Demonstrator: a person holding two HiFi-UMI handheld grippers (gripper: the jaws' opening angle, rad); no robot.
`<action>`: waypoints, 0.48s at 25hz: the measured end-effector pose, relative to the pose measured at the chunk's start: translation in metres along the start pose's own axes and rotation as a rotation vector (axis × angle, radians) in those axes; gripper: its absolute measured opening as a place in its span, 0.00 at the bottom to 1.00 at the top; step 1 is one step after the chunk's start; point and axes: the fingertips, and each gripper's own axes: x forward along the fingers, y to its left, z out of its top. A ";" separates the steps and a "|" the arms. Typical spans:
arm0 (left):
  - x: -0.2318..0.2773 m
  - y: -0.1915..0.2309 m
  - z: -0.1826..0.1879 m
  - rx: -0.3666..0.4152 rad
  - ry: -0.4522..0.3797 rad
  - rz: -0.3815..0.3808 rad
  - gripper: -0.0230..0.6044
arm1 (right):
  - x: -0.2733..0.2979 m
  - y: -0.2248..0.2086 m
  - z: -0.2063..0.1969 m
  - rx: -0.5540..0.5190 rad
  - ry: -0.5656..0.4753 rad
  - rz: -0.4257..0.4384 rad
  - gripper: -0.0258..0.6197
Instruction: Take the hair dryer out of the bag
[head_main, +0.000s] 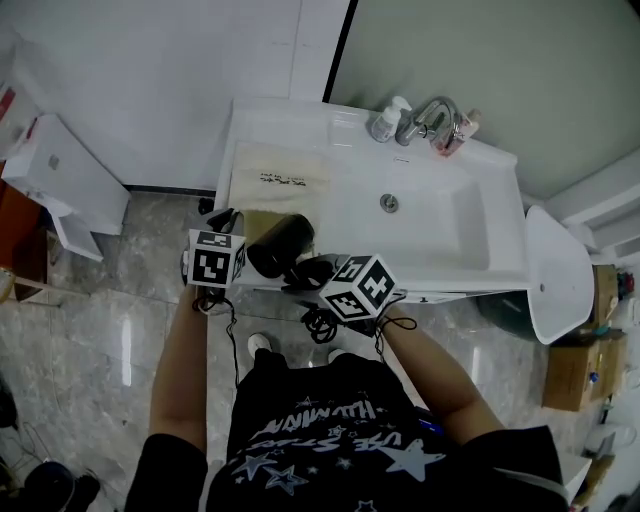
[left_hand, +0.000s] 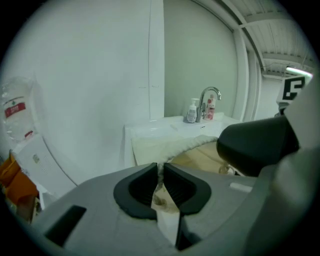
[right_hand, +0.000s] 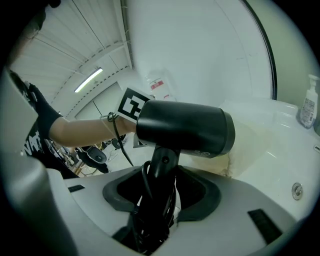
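A black hair dryer (head_main: 281, 245) (right_hand: 185, 128) hangs in the air at the front edge of the white sink counter (head_main: 470, 262). My right gripper (right_hand: 159, 187) (head_main: 318, 272) is shut on its handle and bundled black cord. The dryer is out of the cream cloth bag (head_main: 278, 180) (left_hand: 165, 146), which lies flat on the left part of the counter. My left gripper (left_hand: 160, 185) (head_main: 232, 222) is shut on the bag's near edge, a strip of cream cloth pinched between its jaws. The dryer's barrel (left_hand: 257, 144) shows at the right of the left gripper view.
A chrome faucet (head_main: 430, 118) (left_hand: 209, 100) and a soap bottle (head_main: 388, 120) stand at the basin's far rim. A white toilet (head_main: 558, 270) is at the right, white cabinet panels (head_main: 65, 180) at the left. Marble floor lies below the counter's front.
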 end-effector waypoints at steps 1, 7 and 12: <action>-0.002 -0.003 -0.001 -0.001 -0.002 0.016 0.12 | -0.006 0.002 -0.001 0.000 -0.014 0.015 0.33; -0.012 -0.026 -0.015 -0.027 0.013 0.091 0.12 | -0.044 0.012 -0.009 -0.018 -0.078 0.079 0.33; -0.022 -0.045 -0.016 -0.040 -0.017 0.155 0.24 | -0.076 0.010 -0.019 -0.022 -0.125 0.107 0.33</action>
